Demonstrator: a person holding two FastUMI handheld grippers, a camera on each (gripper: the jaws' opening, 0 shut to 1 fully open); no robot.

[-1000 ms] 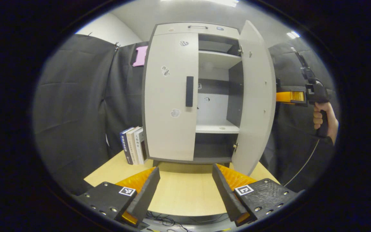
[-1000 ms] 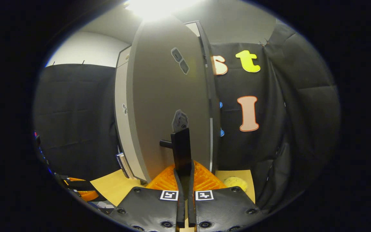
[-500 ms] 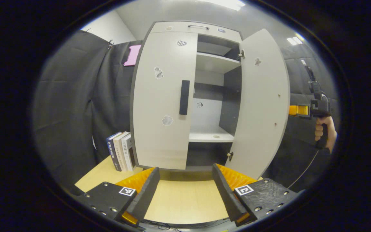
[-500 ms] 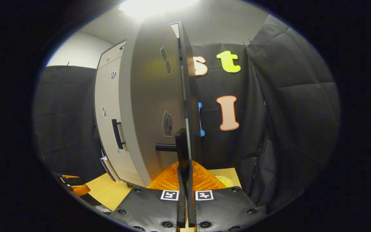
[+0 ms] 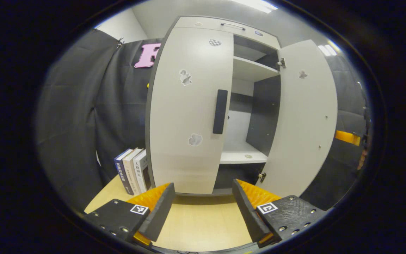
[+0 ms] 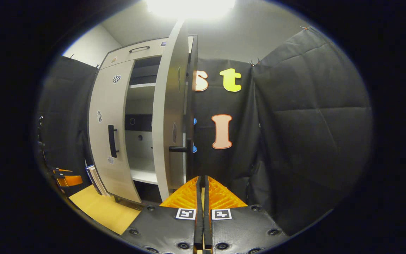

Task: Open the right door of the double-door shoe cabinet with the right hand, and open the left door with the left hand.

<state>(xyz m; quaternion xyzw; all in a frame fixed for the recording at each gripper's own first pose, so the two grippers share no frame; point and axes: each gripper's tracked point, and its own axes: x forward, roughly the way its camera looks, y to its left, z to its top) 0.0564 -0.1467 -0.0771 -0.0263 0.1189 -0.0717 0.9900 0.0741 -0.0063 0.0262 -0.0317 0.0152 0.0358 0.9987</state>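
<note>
Grey right door (image 5: 307,116) swung open, centre-right | left door (image 5: 189,109) closed, centre | left gripper (image 5: 203,204) released, bottom | right gripper (image 6: 203,197) clenched on nothing, bottom centre

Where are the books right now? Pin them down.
In the left gripper view, the books stand upright on the wooden table, against the cabinet's left side, just left of the closed left door and above the left gripper.
</note>
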